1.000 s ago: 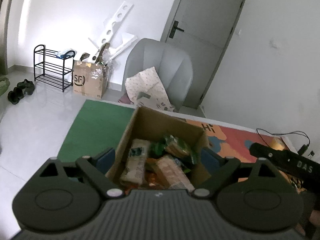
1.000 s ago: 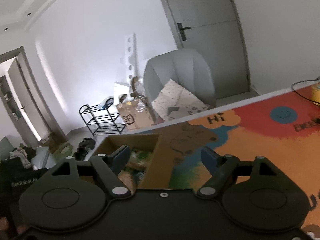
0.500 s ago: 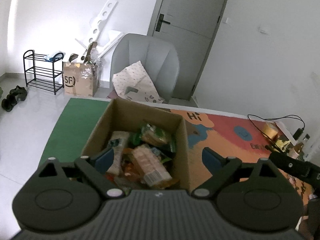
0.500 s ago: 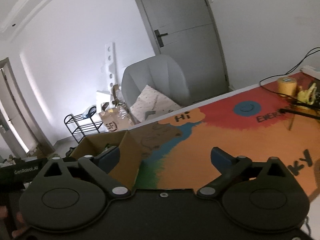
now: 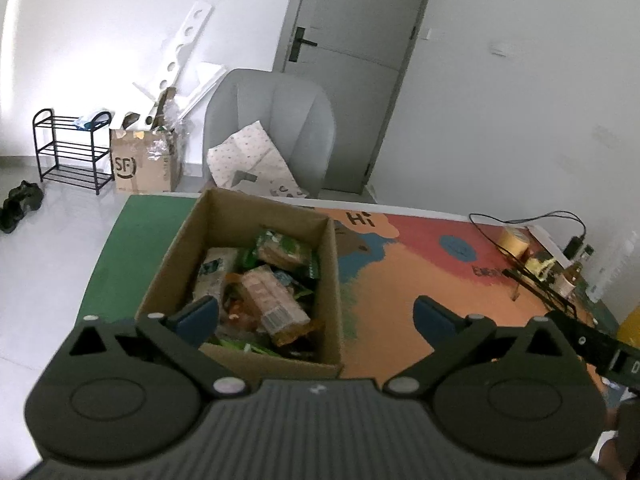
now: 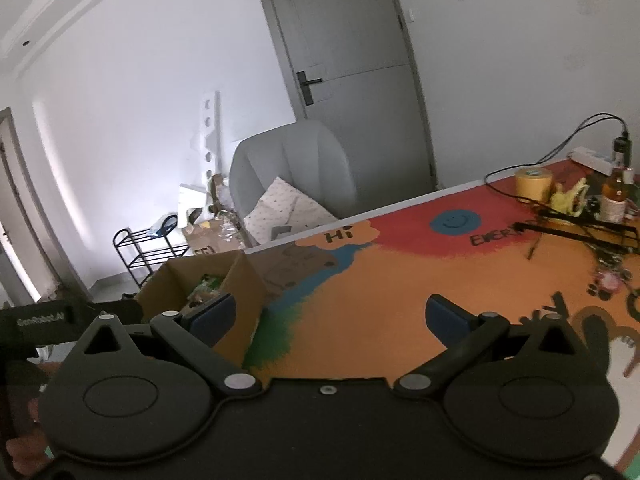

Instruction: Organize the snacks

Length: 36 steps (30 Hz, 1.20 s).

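Observation:
An open cardboard box (image 5: 332, 280) stands on the colourful table mat (image 5: 420, 276), filled with several snack packets (image 5: 272, 304), green and orange. My left gripper (image 5: 316, 316) is open and empty, held above the box's near right corner. The box also shows in the right wrist view (image 6: 244, 284) at the left. My right gripper (image 6: 332, 316) is open and empty, above the orange part of the mat (image 6: 380, 300), to the right of the box.
A yellow tape roll (image 6: 532, 184), bottles (image 6: 614, 196), cables and a black stand (image 6: 576, 228) crowd the table's far right. A grey chair (image 5: 272, 128) stands behind the table. A shoe rack (image 5: 72, 152) and a cardboard carton (image 5: 144, 164) are on the floor.
Both grippers have swung to the right and pulled back from the box. The box now sits further left in both views, and more of the mat shows.

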Tool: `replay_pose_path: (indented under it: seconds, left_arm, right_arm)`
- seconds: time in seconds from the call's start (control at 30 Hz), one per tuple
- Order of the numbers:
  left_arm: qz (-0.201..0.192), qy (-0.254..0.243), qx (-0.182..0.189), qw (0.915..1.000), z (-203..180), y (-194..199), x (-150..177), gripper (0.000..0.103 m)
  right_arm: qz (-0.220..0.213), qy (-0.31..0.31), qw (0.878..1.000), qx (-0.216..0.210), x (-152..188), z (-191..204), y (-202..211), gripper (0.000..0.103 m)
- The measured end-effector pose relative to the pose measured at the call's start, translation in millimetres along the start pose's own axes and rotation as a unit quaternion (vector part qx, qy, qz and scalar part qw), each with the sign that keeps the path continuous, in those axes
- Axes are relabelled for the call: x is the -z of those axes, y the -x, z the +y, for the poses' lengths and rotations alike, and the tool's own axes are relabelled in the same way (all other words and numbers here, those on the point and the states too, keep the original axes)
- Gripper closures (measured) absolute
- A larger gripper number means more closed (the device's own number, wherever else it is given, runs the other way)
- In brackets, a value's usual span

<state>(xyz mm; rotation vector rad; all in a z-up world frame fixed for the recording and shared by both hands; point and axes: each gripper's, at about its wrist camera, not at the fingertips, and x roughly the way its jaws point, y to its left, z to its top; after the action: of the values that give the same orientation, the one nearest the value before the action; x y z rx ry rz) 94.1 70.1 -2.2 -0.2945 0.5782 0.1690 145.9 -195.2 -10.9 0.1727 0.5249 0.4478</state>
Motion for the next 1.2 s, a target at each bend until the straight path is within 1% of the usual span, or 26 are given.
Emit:
replay_pose_path:
  seconds: [0.33,0.43,0.63,0.87,1.07,1.2]
  left_arm:
    - [0.012,-0.044,0.015,0.9989,-18,20,15,0.0]
    - [0.016,-0.05,0.023,0.9984,-22,27,18,0.0]
    - [0.009,-0.065,0.031,0.9974,-29,45,22,0.0]
    - [0.007,-0.065,0.036,0.9972,-31,62,32,0.0]
    - [0.003,-0.077,0.032,0.9965,-38,74,39,0.0]
    - [-0.002,-0.082,0.018,0.9965,-43,88,46,0.0]
  right_arm:
    - [-0.005,-0.013,1.0,0.021,12,-10,28,0.0]
    - [-0.009,-0.008,1.0,0.022,11,-8,38,0.0]
    - [-0.019,0.001,0.999,0.025,12,-5,59,0.0]
    - [-0.013,0.003,0.999,0.03,17,-10,83,0.0]
    - [0.002,0.009,0.999,0.032,23,-17,99,0.0]
    - [0.011,0.004,1.0,0.022,24,-21,107,0.0]
